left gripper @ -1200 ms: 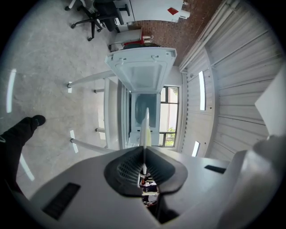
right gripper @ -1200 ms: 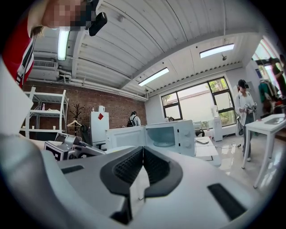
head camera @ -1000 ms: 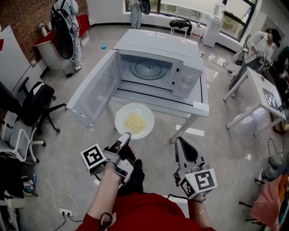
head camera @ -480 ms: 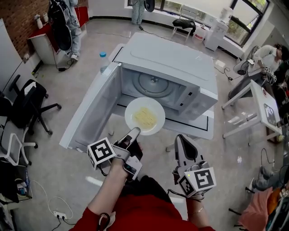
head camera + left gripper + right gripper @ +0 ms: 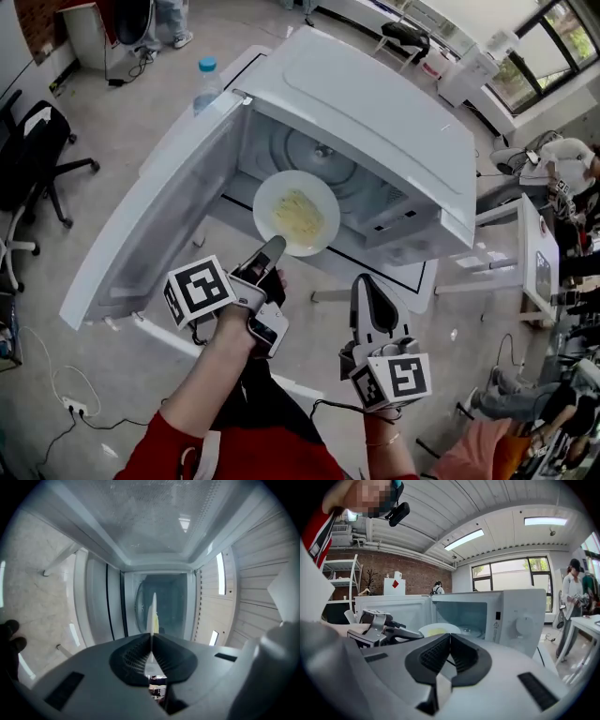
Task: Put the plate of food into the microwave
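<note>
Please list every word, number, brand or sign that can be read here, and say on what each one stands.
No word or number can be read.
Microwave front: a small dark label and a warning-like triangle beside the knob, too small to read.
Left marker cube and right marker cube: black-and-white square patterns, no letters.
White cabinet: a red diamond, no text.

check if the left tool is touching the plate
Touching. The left gripper view shows the left tool shut on the plate, its rim edge-on between the jaws.
</note>
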The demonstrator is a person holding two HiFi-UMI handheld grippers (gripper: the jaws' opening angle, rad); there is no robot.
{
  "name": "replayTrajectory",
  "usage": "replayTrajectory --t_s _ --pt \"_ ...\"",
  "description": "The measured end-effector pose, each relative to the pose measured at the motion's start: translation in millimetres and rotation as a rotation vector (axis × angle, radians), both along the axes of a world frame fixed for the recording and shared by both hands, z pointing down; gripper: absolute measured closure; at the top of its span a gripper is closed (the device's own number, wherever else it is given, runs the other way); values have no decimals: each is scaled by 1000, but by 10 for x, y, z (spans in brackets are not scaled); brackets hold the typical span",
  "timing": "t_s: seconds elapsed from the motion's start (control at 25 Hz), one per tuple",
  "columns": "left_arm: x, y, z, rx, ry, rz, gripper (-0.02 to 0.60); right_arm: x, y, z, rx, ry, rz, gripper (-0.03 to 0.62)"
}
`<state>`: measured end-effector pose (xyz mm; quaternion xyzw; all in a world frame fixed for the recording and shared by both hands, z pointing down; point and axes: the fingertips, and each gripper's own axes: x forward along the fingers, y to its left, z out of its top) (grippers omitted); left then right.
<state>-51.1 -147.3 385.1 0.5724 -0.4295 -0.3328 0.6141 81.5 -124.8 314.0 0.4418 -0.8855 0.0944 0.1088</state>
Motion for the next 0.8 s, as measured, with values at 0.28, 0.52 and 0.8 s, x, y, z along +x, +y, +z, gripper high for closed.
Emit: replayTrajectory --t_s 0.28,0.52,0.8 --pt "102 -406 202 71 37 -15 558 -100 -263 383 -5 62 -23 579" --pt "39 -760 346 81 67 -61 558 -286 -492 564 2 55 -23 579" --pt "-14 -1215 200 111 60 -78 558 -604 -750 456 63 94 -58 579"
